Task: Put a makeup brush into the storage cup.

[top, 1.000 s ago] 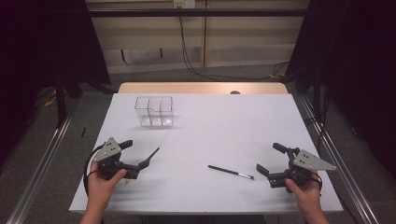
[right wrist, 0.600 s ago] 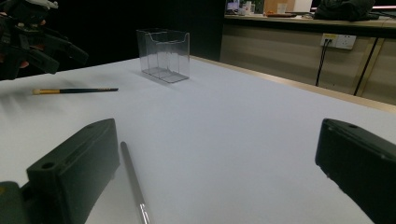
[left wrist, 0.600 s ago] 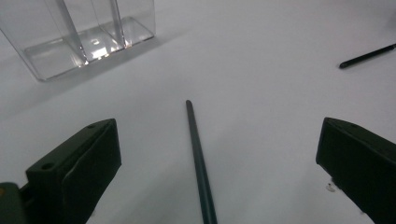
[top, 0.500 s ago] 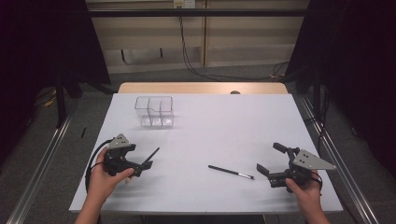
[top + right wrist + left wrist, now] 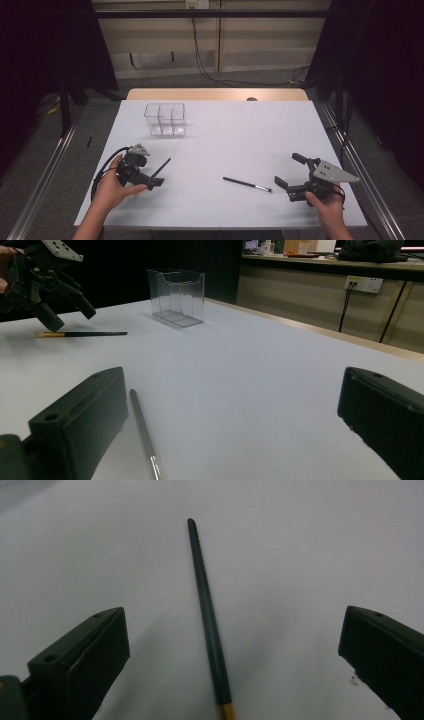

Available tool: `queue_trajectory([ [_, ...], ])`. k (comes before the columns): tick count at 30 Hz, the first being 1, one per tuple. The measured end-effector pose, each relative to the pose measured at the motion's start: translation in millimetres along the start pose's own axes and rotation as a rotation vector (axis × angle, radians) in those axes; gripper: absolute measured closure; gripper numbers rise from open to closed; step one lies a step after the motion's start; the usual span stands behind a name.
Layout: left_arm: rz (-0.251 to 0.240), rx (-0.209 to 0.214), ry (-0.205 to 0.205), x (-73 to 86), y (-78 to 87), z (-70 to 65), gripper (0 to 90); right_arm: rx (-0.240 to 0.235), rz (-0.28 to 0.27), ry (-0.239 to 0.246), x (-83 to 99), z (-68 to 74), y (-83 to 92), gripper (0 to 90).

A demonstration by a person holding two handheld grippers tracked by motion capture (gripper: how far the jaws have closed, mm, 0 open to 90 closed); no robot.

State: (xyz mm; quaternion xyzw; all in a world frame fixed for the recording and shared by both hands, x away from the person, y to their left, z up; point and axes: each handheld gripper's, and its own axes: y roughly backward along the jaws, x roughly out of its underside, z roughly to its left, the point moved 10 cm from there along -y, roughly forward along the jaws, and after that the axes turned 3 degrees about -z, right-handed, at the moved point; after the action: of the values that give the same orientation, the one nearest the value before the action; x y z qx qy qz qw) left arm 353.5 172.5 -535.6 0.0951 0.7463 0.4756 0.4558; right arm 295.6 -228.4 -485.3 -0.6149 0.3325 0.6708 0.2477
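High view: two slim brushes on the white table (image 5: 225, 125), one dark-handled brush (image 5: 161, 168) just by the left gripper (image 5: 152, 181), long axis slanting up-right away from it, second brush (image 5: 247, 184) near the right gripper (image 5: 286, 176), lying left-right, plus one clear divided box (image 5: 165, 120) at the back. Left gripper view: jaws wide apart, dark-handled brush (image 5: 207, 615) lying between them, untouched, tip pointing away. Right gripper view: jaws wide apart, second brush (image 5: 144, 432) just beside the left jaw; box (image 5: 176, 296) and left gripper (image 5: 67, 310) far off.

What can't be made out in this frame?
- Dark pencil: left gripper view, its gold end is cut off by the bottom edge.
- Brush: high view, tip detail too small; right gripper view, bottom edge cuts it off.
- Clear organizer: high view, contents too faint to tell.
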Motion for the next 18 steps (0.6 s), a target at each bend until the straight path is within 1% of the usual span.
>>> queue_trajectory([
  [1,0.010,-0.001,-0.009,-0.7,-0.1,0.6,0.4,0.001,0.001,0.002,0.0,0.2,0.3,0.0],
  [2,0.020,0.000,0.004,-1.1,-0.5,-0.4,0.8,0.000,0.000,0.006,-0.1,0.6,0.6,0.0],
  [5,0.067,-0.013,-0.021,-2.1,-1.5,1.5,1.7,0.004,0.001,0.007,-0.4,1.0,2.1,0.0],
  [6,0.087,-0.013,-0.020,-2.1,-2.3,1.6,2.3,0.003,-0.001,0.009,-0.5,0.8,2.6,0.0],
  [8,0.107,-0.009,-0.018,-2.4,-3.2,1.1,4.3,0.006,-0.002,0.008,-0.5,0.5,3.7,0.0],
  [10,0.147,-0.014,-0.024,-0.5,-4.1,1.2,7.6,0.006,0.000,0.008,-0.2,0.1,4.8,0.0],
  [11,0.157,-0.013,-0.012,0.2,-4.7,0.7,9.6,0.009,-0.001,0.006,-0.2,0.0,5.4,0.0],
  [12,0.182,-0.017,-0.024,2.2,-5.0,1.5,12.4,0.010,-0.001,0.005,-0.2,0.0,5.7,0.0],
  [13,0.191,-0.022,-0.029,3.0,-5.5,2.0,14.1,0.012,-0.001,0.007,-0.2,-0.2,6.3,0.0],
  [16,0.217,-0.026,-0.022,6.1,-4.8,3.4,18.7,0.012,-0.002,0.006,-0.6,0.3,7.3,0.0],
  [17,0.217,-0.026,-0.022,6.1,-4.8,3.4,21.6,0.012,-0.001,0.008,-0.4,0.2,7.6,0.0],
  [18,0.234,-0.023,-0.021,8.4,-3.0,2.6,25.7,0.011,-0.001,0.009,-0.3,0.3,7.7,0.0],
])
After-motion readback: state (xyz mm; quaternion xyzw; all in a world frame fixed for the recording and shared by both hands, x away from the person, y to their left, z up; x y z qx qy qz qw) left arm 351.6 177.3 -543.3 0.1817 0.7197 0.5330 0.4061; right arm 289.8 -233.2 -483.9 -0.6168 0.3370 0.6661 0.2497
